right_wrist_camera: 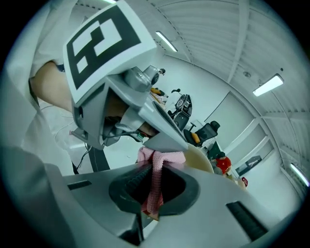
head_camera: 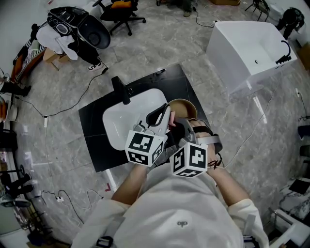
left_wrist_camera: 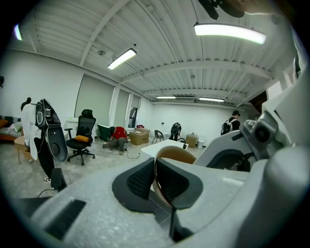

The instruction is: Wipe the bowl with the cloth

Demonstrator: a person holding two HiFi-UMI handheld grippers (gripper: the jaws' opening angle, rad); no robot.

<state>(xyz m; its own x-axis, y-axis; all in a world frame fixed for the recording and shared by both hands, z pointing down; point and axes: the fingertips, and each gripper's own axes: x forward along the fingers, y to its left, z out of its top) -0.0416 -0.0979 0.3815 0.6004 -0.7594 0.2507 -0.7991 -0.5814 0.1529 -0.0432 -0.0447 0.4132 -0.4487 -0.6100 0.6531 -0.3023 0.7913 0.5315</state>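
A tan bowl (head_camera: 183, 108) is held up over the right end of the white sink (head_camera: 121, 127). My left gripper (left_wrist_camera: 156, 182) is shut on the bowl's rim (left_wrist_camera: 173, 153), which runs between its dark pads. The right gripper (right_wrist_camera: 154, 188) is shut on a pink cloth (right_wrist_camera: 155, 170), whose bunched top lies against the cream side of the bowl (right_wrist_camera: 201, 158), just under the left gripper's body (right_wrist_camera: 121, 97). In the head view both marker cubes sit side by side below the bowl, the left one (head_camera: 143, 147) and the right one (head_camera: 193, 158), and the cloth is hidden.
The sink is set in a black table (head_camera: 94, 127) with a black faucet (head_camera: 121, 89) at its far side. A white tub (head_camera: 247, 46) stands on the floor at the upper right. Office chairs (head_camera: 121, 10), gear and cables lie around on the grey floor.
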